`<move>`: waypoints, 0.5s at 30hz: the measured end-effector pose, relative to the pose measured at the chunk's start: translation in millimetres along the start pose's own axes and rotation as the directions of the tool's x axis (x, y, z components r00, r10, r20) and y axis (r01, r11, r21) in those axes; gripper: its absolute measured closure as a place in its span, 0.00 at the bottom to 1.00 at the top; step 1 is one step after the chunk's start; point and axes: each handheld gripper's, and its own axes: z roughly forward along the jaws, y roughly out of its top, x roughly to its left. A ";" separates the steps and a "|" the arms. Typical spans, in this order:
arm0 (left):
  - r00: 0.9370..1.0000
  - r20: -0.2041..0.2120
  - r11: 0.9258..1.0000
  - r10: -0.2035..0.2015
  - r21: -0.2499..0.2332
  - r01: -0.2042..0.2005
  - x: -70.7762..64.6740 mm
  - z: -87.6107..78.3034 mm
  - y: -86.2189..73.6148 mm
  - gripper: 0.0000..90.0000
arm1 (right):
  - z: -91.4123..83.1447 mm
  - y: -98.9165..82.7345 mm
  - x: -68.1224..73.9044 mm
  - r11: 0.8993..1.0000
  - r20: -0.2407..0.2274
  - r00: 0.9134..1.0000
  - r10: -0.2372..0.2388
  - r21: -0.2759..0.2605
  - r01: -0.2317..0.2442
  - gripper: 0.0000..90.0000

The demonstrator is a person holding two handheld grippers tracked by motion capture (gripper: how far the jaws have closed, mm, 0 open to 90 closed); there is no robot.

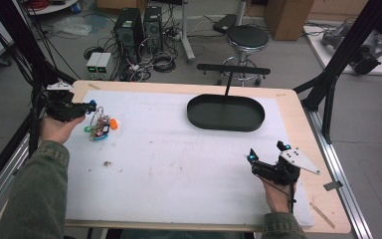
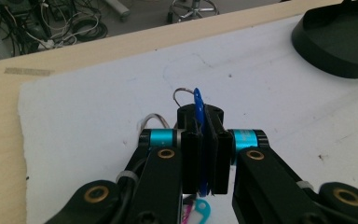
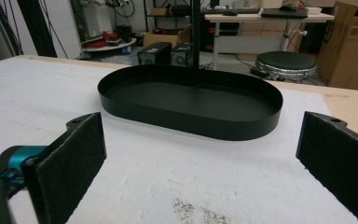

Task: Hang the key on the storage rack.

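Observation:
My left gripper is lifted above the table's left side, shut on a blue tag of a key ring bunch. The bunch hangs below it with several coloured tags: green, orange, pink and light blue. In the left gripper view the blue tag stands edge-on between the pressed pads, a wire ring curls behind it, and a cyan tag dangles below. My right gripper rests near the table's front right, open, nothing between its pads. A black oval tray lies ahead of it.
A white foam mat covers the wooden table. A thin black post rises behind the tray. Small dark crumbs lie on the mat. A stool, computer towers and cables stand on the floor beyond the far edge.

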 end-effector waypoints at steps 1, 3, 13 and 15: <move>1.000 0.002 1.000 0.004 -0.004 -0.004 -0.9 -0.9 2.3 0.96 | -0.1 -0.1 0.0 1.000 0.000 1.000 -0.001 0.001 0.001 0.00; 1.000 0.005 1.000 0.003 -0.022 -0.003 -2.6 -2.5 5.7 0.96 | -0.8 0.2 0.1 1.000 0.000 1.000 0.002 0.000 -0.002 0.01; 1.000 0.022 0.999 0.010 -0.053 -0.009 -10.8 -9.3 22.6 0.96 | -2.0 0.6 -1.1 1.000 0.000 1.000 0.009 -0.010 -0.009 0.00; 0.999 0.027 0.998 0.028 -0.055 -0.026 -14.0 -11.3 27.9 0.96 | -2.2 0.8 -1.4 1.000 -0.002 1.000 0.005 -0.012 -0.005 0.00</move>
